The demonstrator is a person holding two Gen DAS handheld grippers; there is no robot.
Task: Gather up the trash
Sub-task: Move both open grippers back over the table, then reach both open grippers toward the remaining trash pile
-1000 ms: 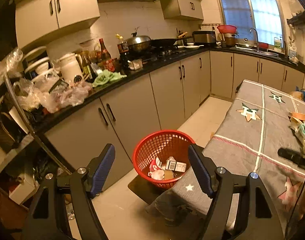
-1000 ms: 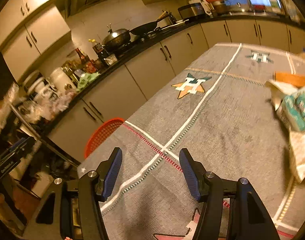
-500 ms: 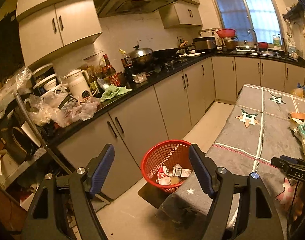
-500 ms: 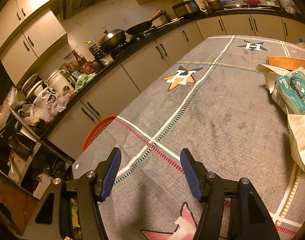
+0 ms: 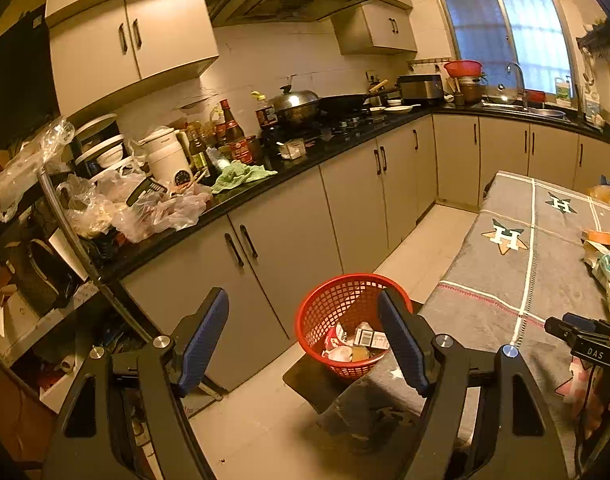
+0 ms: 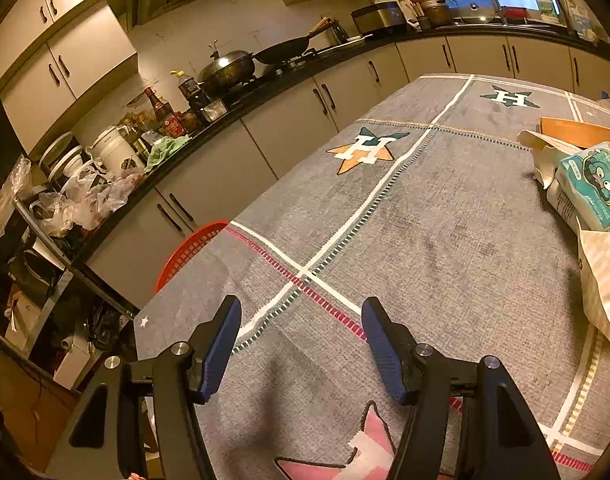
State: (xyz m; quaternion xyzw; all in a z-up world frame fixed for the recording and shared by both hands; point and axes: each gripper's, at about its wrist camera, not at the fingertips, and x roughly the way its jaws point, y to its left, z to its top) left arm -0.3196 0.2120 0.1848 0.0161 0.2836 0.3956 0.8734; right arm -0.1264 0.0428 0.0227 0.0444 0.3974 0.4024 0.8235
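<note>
On the floor beside the near left corner of the desk (image 6: 445, 240) stands a red mesh basket (image 5: 325, 312), already holding a few small cartons and wrappers. The left gripper (image 5: 303, 338) hangs above it with fingers spread wide and nothing between them. The right gripper (image 6: 301, 342) hovers over the grey cloth-covered desk, its fingers also parted and empty. More trash lies at the far right of the desk: a teal cartoon-printed packet (image 6: 589, 188), crumpled paper bags (image 6: 603, 280) and an orange piece (image 6: 577, 132). The work seems to sit between pieces, with some collected and more left. The next move likely calls for the right gripper to travel right to that pile and close on one item.
</note>
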